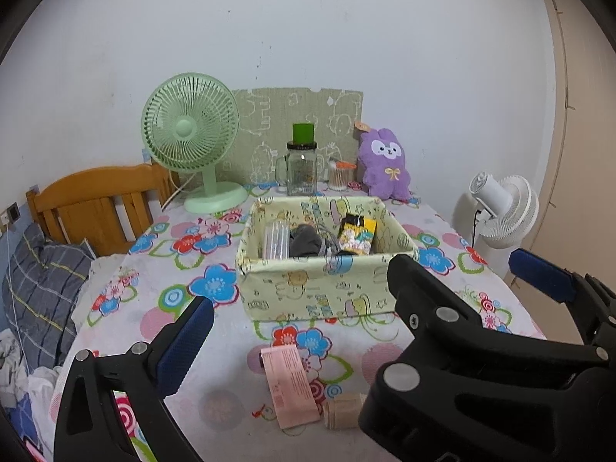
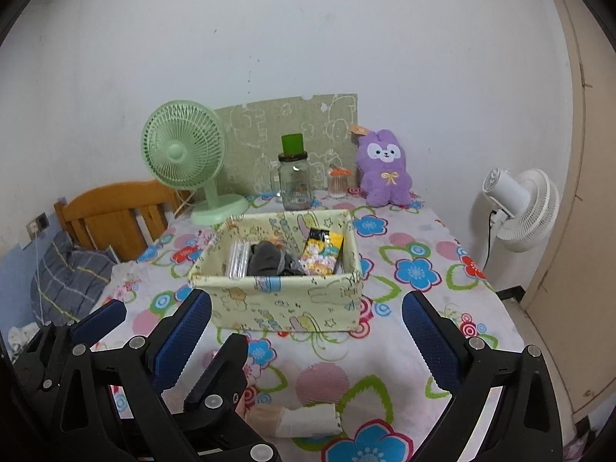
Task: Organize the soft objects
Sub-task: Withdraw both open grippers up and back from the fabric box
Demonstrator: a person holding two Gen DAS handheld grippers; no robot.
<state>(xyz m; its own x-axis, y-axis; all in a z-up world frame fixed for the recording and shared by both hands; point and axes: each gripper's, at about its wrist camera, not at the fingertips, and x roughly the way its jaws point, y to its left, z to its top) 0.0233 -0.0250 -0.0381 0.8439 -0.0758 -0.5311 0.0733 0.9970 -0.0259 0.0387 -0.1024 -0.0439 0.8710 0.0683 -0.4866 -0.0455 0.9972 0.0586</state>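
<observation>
Left wrist view: 1 fabric bin (image 1: 308, 288) mid-table, pale yellow w/ cartoon print, used as landmark. Inside it: 1 clear plastic pack (image 1: 275, 239) at left, 1 grey soft item (image 1: 305, 241) in the middle, 1 yellow-black packet (image 1: 357, 234) at right. Behind the bin: 1 green fan (image 1: 192, 142) to the left, 1 glass jar (image 1: 301, 171) w/ green lid straight behind, 1 small cup of swabs (image 1: 339, 177) next to it, 1 purple plush (image 1: 386, 163) behind-right. In front of the bin: 1 pink paper slip (image 1: 289, 385) and 1 beige roll (image 1: 342, 410) just beside it, both flat on the floral tablecloth (image 1: 161, 269). 1 white fan (image 1: 504, 208) stands off the table, right of the bin. Left gripper (image 1: 298, 317) jaws spread wide, nothing between; the other gripper's body crosses the right side of the view.

Right wrist view: same 1 bin (image 2: 285, 300), same 3 items inside. Behind it 1 green fan (image 2: 181, 154), 1 jar (image 2: 294, 184), 1 plush (image 2: 385, 173). In front of the bin, 1 beige-and-white rolled soft item (image 2: 304, 419) on the cloth. Right gripper (image 2: 310, 323) jaws wide apart, empty, blue pads either side of the bin's front wall but apart from it.
</observation>
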